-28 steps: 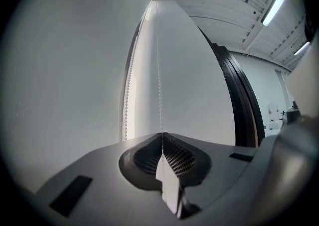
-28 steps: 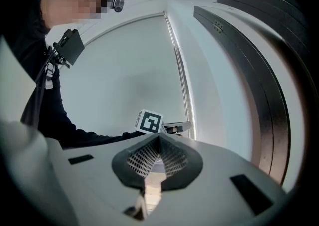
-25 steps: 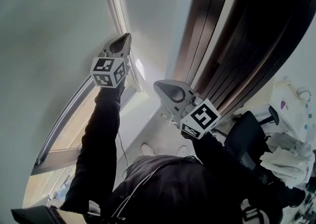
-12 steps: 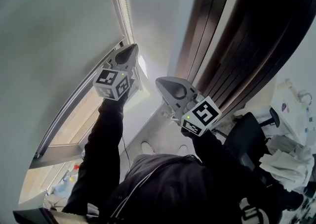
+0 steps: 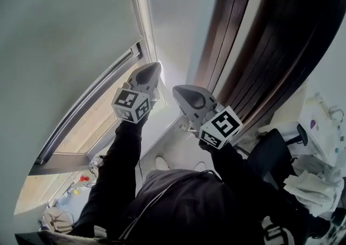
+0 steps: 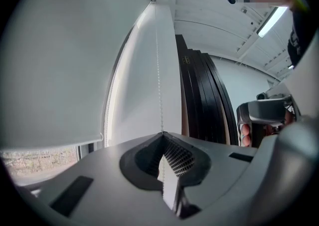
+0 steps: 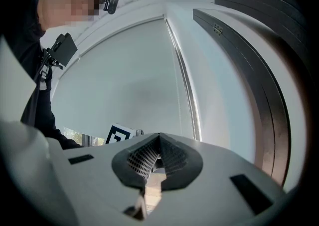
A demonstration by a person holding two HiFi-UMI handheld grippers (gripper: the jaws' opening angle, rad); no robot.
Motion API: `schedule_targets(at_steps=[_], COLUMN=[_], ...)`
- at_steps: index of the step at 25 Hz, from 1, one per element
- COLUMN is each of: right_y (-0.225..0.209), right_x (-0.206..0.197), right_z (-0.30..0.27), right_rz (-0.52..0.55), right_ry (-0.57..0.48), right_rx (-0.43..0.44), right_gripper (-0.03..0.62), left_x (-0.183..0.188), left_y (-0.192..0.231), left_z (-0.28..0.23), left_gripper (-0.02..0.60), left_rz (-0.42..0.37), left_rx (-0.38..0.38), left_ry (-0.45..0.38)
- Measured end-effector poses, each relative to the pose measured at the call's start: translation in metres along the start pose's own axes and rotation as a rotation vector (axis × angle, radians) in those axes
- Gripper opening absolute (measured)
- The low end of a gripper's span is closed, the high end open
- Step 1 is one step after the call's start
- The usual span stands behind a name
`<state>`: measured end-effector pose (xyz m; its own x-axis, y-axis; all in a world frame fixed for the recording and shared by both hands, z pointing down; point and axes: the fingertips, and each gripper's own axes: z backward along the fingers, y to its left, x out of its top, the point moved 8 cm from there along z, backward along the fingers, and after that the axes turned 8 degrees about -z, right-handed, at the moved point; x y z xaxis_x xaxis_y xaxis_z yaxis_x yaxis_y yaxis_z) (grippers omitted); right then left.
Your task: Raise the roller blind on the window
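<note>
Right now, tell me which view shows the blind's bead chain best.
The left gripper view: the bead chain runs bead by bead down the picture's middle into the left gripper's shut jaws. The head view shows it only as a thin line above that gripper; the right gripper view shows a faint thread at most.

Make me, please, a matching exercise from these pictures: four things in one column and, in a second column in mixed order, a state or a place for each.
Things
1. blind
2. chain
3. right gripper
4. door frame

States and places
A. dark brown, to the right of the window
B. shut, with nothing between its jaws
C. clamped in the left gripper
D. white, partly up, with daylight under its bottom edge

Pairs: 1-D, 2-C, 3-B, 4-A
</note>
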<state>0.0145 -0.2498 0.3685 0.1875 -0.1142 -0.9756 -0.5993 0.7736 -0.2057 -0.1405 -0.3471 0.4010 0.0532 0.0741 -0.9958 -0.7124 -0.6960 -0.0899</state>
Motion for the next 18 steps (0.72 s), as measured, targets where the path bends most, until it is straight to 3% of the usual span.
schedule_targets(at_steps=[6,10,11,13,14,18], right_y=[-0.002,-0.003,-0.002,-0.002,-0.001,0.0], right_x=[-0.001,-0.001,-0.001,0.001,0.004,0.018], right_z=[0.005,0.007,0.005,-0.001,-0.005,-0.019], right_rz=[-0.006,0.018,0.023,0.03,0.036,0.077], right_ry=[0.004,0.023,0.033,0.055,0.067,0.096], right_rx=[0.005,0.008,0.02,0.051,0.066,0.102], right_gripper=[0.003,0.003,0.02,0.157,0.186,0.229], left_x=[-0.055,-0.101,-0.107,-0.113,-0.113,-0.11], left_y=[-0.022,-0.052,-0.06,-0.074,-0.08,-0.096], left_z=[0.014,0.029,0.034,0.042,0.045,0.056], left_gripper=[0.008,0.008,0.008,0.008,0.008,0.008], left_rz=[0.065,0.149,0.167,0.178,0.179,0.172], left_rx=[-0.019,-0.055,-0.062,-0.074,-0.079,-0.085], left_ry=[0.114,0.172,0.173,0.169,0.166,0.137])
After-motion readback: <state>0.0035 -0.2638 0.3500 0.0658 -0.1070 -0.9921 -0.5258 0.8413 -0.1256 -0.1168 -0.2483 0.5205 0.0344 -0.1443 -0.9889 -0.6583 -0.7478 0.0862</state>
